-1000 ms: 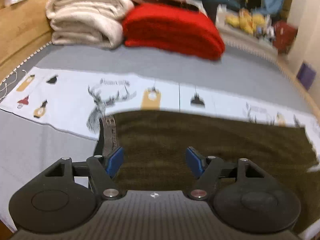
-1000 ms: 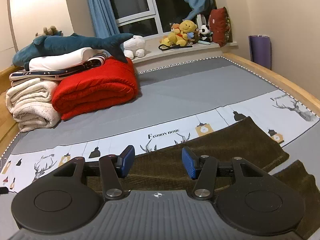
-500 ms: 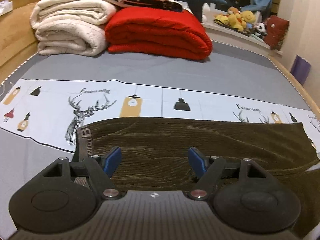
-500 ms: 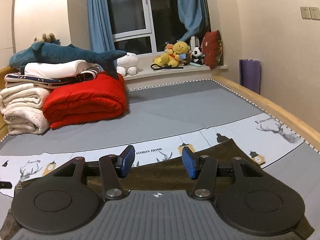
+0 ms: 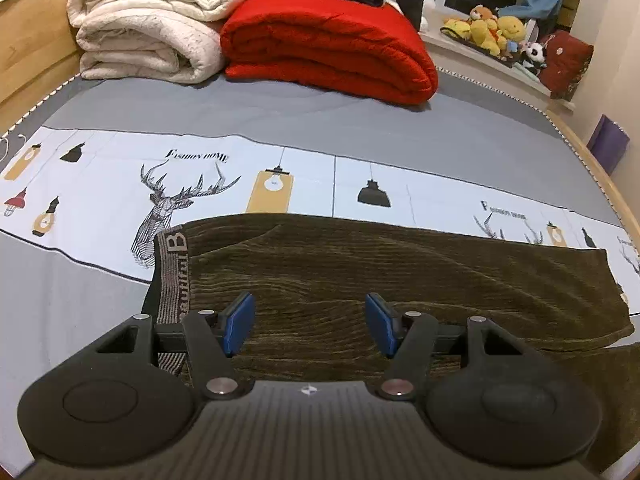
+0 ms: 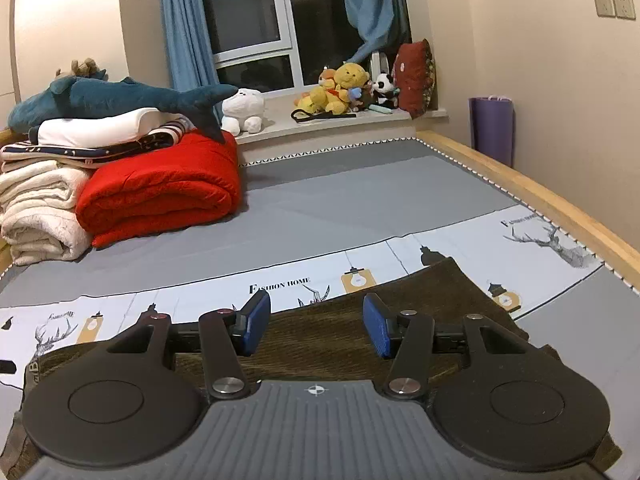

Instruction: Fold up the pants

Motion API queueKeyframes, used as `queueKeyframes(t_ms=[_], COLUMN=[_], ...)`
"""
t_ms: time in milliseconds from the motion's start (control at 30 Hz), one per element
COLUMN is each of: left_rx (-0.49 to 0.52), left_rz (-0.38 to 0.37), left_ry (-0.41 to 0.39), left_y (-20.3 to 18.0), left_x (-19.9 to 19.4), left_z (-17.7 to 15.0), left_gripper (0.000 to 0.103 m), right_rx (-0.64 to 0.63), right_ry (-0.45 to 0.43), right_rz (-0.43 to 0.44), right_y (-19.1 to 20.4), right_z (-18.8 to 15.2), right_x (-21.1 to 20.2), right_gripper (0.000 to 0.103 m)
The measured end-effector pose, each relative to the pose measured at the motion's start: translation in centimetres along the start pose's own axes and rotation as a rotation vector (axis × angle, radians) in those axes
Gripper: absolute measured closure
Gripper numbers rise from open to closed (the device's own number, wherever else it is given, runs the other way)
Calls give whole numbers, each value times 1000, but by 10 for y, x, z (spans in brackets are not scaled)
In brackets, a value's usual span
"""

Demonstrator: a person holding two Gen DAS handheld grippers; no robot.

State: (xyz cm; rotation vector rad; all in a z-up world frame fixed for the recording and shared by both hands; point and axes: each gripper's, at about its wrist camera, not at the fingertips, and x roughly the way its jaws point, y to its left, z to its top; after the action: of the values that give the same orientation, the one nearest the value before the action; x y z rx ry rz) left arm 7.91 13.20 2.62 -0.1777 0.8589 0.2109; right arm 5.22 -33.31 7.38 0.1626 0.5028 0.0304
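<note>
Dark olive ribbed pants [image 5: 380, 272] lie flat across the bed, one leg folded over the other. The lettered grey waistband [image 5: 174, 276] is at the left end and the leg hems [image 5: 616, 312] at the right. My left gripper [image 5: 308, 320] is open and empty, hovering above the pants near the waistband. In the right wrist view the pants [image 6: 420, 300] lie under my right gripper [image 6: 316, 322], which is open and empty above the leg end.
The bed has a grey sheet with a white printed band [image 5: 120, 184]. Folded cream blankets [image 5: 148, 28] and a red quilt [image 5: 332, 44] are stacked at the far side. Plush toys [image 6: 344, 88] sit on the windowsill. A wooden bed rail [image 6: 540, 196] runs along the right.
Both grippers have lifted and tilted up over the pants. The left view has steadied from blur, showing more of the bed. Both stay open and empty.
</note>
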Motion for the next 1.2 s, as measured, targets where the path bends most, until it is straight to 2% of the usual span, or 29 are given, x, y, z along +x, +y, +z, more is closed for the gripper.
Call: queueKeyframes(t_ms=[233,367,467,567,633,667,767,900,967,1133,1200], left_rx=[-1,20,39,50,56,58,66,75,45,-122,-160], left_rz=[-18,-20,-28,-42,-51,-56,-64,-55,-50,-53,-59], left_ry=[0,3,9,16,26,34,70,106,111,102,100], left_y=[0,-2,-5,-5,-3,-3,1,12,25,74,86], left_x=[-1,0,0,2,3,5,14,36,48,76,85], left_z=[1,1,0,0,0,0,1,5,10,30,37], left_gripper=[37,45,58,72,78,82,84,85,85,85,85], right_rx=[-2,-17,-34,-48,-56,-60,-63,-57,-49,-43,-45], right_ry=[21,17,22,29,34,40,49,52,53,67,66], right_rz=[23,21,25,37,43,45,48,44,43,48,58], right_y=[6,8,10,12,12,12,11,7,6,7,9], right_z=[1,1,0,-1,-1,-1,-1,0,0,1,2], right_x=[5,5,6,6,6,7,7,7,7,13,15], right_gripper=[49,49,50,60,71,74,82,82,82,82,82])
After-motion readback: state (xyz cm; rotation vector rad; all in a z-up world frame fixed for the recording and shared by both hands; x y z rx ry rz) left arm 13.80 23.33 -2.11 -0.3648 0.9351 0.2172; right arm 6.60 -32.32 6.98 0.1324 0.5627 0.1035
